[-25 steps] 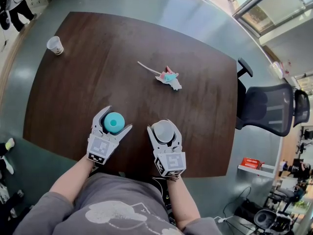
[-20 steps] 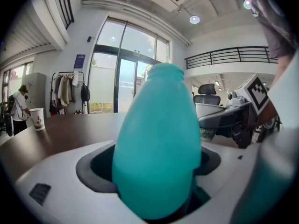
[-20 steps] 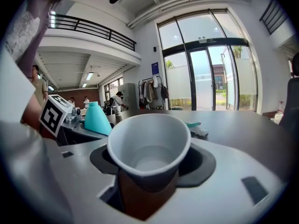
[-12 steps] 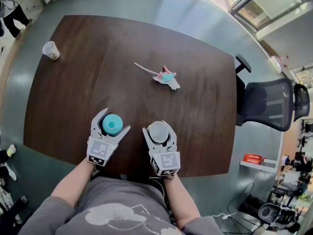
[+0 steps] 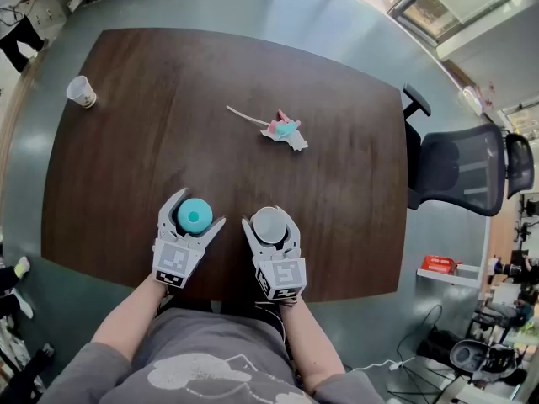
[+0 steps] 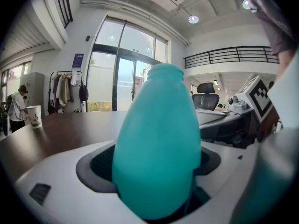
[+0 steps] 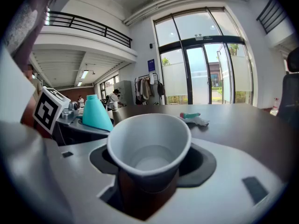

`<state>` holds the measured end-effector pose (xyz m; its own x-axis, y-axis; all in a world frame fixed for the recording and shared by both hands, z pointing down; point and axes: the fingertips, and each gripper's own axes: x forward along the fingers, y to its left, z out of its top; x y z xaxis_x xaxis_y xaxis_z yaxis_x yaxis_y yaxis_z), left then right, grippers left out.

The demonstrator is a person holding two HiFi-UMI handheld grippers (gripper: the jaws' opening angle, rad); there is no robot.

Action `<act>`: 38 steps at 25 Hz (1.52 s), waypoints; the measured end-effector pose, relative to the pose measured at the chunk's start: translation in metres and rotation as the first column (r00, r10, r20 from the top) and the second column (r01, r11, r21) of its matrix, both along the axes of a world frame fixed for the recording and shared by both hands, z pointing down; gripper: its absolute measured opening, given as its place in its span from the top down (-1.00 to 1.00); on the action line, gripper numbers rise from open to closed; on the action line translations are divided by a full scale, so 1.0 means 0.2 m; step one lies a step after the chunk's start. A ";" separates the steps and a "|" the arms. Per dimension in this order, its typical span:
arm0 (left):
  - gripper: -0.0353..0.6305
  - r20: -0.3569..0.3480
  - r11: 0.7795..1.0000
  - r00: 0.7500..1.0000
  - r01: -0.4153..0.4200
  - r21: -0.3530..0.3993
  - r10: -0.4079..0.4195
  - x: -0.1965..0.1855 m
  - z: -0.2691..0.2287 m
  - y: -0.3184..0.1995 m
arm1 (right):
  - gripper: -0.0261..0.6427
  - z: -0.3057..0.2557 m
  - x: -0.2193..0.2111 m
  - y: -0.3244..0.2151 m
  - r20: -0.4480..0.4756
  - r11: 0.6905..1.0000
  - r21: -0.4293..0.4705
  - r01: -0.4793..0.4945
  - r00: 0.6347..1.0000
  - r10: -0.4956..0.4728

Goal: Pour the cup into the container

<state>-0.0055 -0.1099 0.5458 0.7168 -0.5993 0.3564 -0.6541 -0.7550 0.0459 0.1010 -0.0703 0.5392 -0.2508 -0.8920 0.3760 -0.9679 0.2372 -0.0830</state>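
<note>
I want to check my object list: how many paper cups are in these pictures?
2. One cup is held in the right gripper. The other cup stands alone at the far left corner of the table. Nothing seems to hide another.

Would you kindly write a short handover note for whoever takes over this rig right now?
Left tongs: shut on the teal container, which stands upright near the near edge of the table.
Right tongs: shut on the white paper cup, which is upright beside the container and apart from it.
Done: both things are gripped.
Left: apparently the pour itself. Bring the cup over the container's narrow mouth and tip it. I cannot tell whether the cup holds anything.
</note>
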 end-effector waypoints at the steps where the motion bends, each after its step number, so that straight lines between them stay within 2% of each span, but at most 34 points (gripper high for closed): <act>1: -0.43 -0.002 1.000 1.000 0.001 -0.001 -0.001 0.00 0.00 0.00 | 0.06 0.00 0.00 0.00 0.000 1.000 -0.003 -0.001 1.000 0.001; 10: -0.43 -0.024 1.000 1.000 0.001 -0.019 -0.001 0.00 0.01 -0.01 | 0.06 0.04 -0.02 0.00 -0.006 1.000 -0.019 0.004 1.000 -0.004; 31: -0.43 -0.027 0.999 1.000 -0.015 -0.047 0.014 0.00 0.03 0.00 | 0.05 0.07 -0.04 -0.02 -0.027 1.000 -0.015 0.017 0.999 -0.018; 33: -0.43 -0.025 0.999 1.000 -0.012 -0.050 0.011 0.00 0.03 0.00 | -0.04 0.08 -0.05 -0.02 -0.025 0.999 -0.020 0.025 0.999 -0.025; 36: -0.43 -0.034 0.999 0.999 -0.021 -0.049 0.019 0.00 0.03 0.00 | -0.28 0.09 -0.08 -0.03 -0.028 0.998 -0.038 0.052 0.998 -0.054; 38: -0.43 -0.043 0.999 0.999 -0.026 -0.046 0.024 0.00 0.03 0.00 | -0.34 0.10 -0.09 -0.03 -0.029 0.997 -0.043 0.061 0.998 -0.062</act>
<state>-0.0062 -0.1098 0.5515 0.7462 -0.5645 0.3529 -0.6319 -0.7674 0.1086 0.0821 -0.0758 0.5588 -0.2922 -0.8584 0.4216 -0.9540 0.2929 -0.0647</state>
